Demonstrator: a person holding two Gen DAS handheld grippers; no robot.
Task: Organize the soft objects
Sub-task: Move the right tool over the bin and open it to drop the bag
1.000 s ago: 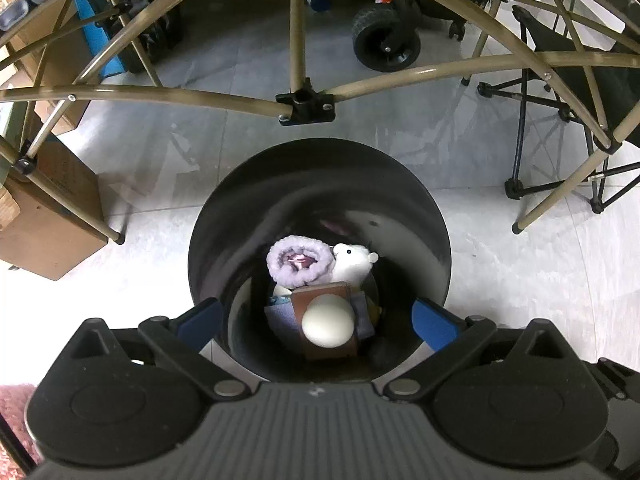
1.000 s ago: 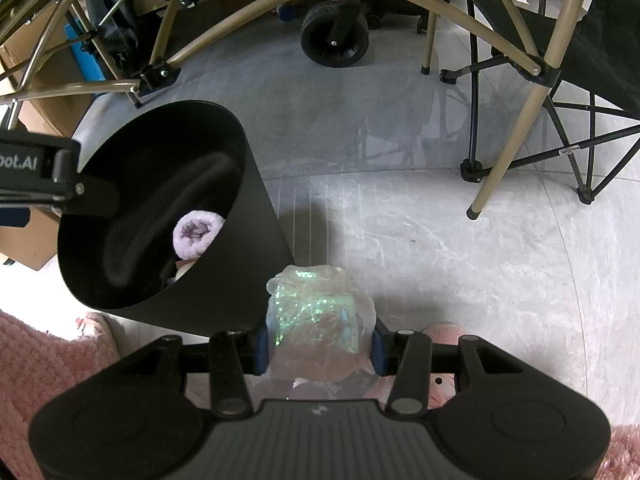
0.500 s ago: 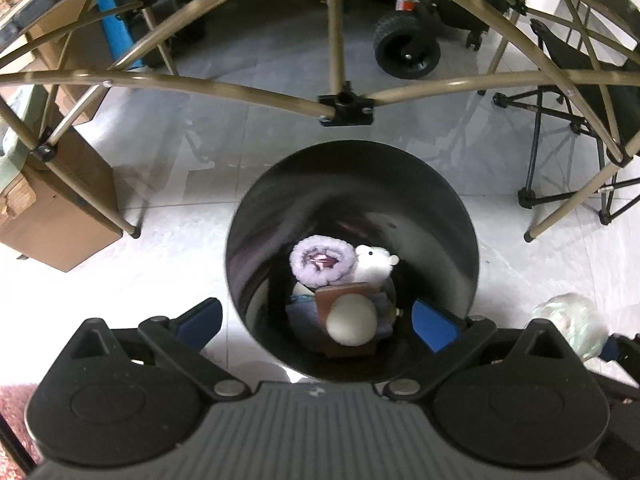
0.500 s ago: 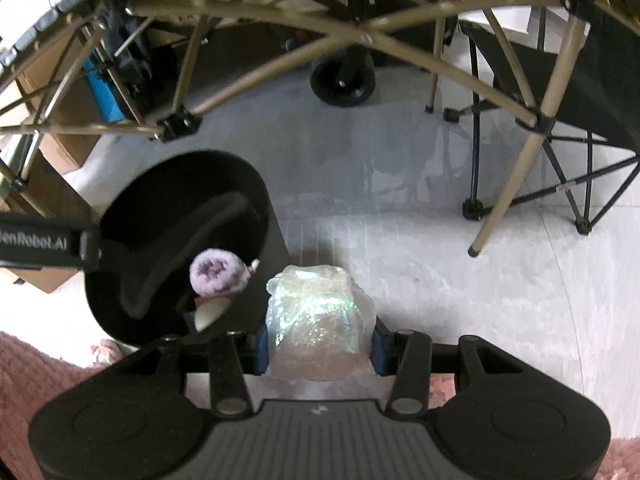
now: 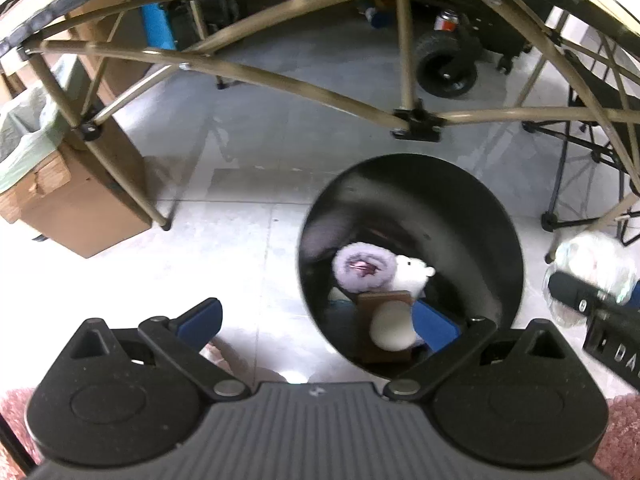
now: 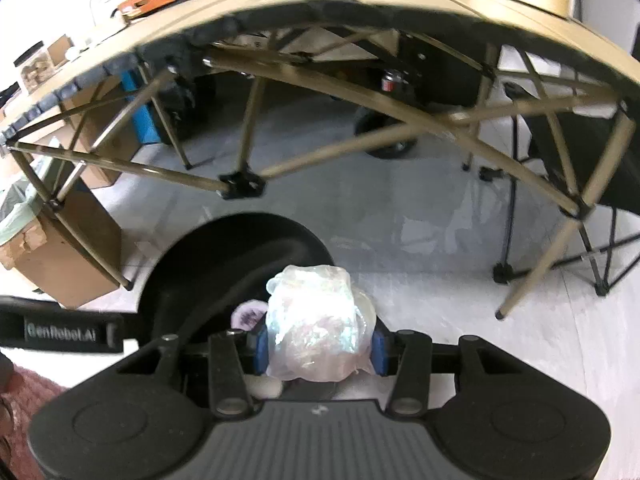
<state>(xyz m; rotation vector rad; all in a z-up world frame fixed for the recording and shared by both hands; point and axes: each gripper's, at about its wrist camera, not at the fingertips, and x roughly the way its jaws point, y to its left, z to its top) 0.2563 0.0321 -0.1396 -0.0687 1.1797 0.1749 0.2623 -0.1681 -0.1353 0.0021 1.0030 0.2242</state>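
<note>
A black bin (image 5: 412,184) stands on the floor, and the right wrist view shows it lower left of centre (image 6: 224,248). Inside lie a purple fluffy roll (image 5: 362,270), a white plush animal (image 5: 412,276), a pale ball (image 5: 392,326) and a brown block. My left gripper (image 5: 318,322) is open and holds nothing, its right finger over the bin's mouth. My right gripper (image 6: 320,346) is shut on an iridescent crinkly plastic bundle (image 6: 314,326) held above the bin's right rim. The left wrist view shows that bundle (image 5: 592,260) at the far right.
A folding table's tan frame (image 5: 280,80) arches over the floor behind the bin. A cardboard box (image 5: 76,204) sits at the left, a black folding chair (image 6: 600,240) at the right, a wheeled cart (image 5: 448,66) behind. Pink fluffy rug (image 5: 16,408) lies at the near edges.
The left gripper has drifted left, so the bin now sits right of centre. The right gripper has risen and moved left with the bundle, coming over the bin's rim.
</note>
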